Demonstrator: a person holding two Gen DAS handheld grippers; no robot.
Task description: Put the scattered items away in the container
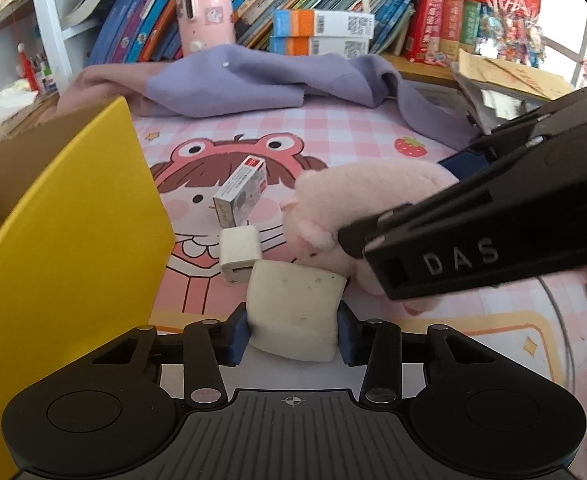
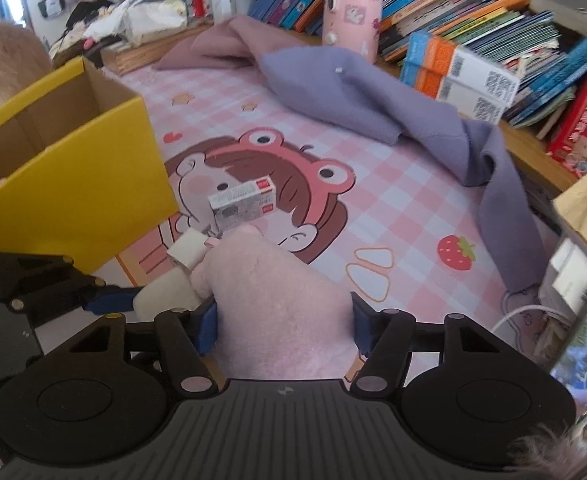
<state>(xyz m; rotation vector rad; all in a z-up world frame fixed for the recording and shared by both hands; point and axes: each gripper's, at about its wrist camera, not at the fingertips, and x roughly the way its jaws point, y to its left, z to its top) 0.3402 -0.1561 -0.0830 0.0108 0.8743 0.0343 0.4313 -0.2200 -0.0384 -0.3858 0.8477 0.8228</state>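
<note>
A white soft foam block (image 1: 295, 312) sits on the pink cartoon mat (image 1: 333, 128), and the blue pads of my left gripper (image 1: 293, 334) press on both of its sides. Right beside it lies a pink plush pig (image 2: 277, 300). My right gripper (image 2: 284, 324) is shut around the plush's body, and one of its black fingers (image 1: 473, 240) crosses the left wrist view from the right. A white charger cube (image 1: 239, 254) and a small white-and-red box (image 1: 239, 196) lie just beyond. The open yellow cardboard box (image 2: 73, 168) stands to the left.
A purple cloth (image 1: 253, 84) is heaped at the back of the mat. Behind it are rows of books (image 1: 333, 4) and a pink cylinder holder (image 1: 205, 8). Papers and a white cable (image 2: 525, 312) lie at the right edge.
</note>
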